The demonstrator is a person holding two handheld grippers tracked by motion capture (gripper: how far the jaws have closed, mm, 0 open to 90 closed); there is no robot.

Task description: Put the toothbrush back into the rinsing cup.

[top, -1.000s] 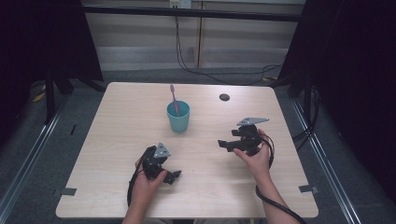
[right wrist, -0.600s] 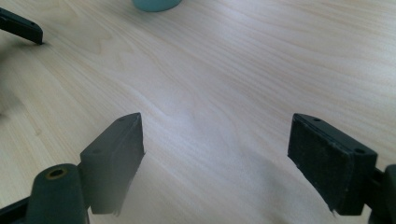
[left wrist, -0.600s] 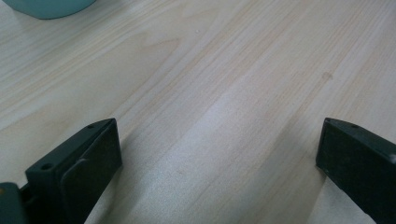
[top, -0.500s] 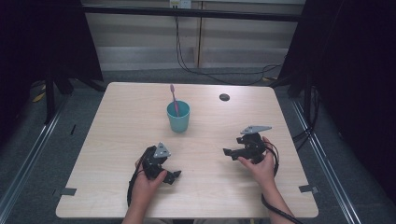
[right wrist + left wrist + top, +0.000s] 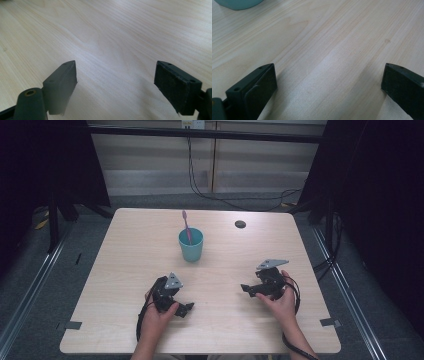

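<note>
Right gripper [image 5: 246,289] low over table [image 5: 140,245], jaws spread wide, nothing between; left gripper [image 5: 186,309] likewise gaping, empty. Teal cup [image 5: 191,245] stands well ahead of both, between them; pink toothbrush [image 5: 185,225] upright inside, leaning on rim. Likely step: reach for cup or brush. Approach level, centre jaws before closing. Cup smooth, round, tapered, may slip; brush handle thin; table pale matte wood grain.
</note>
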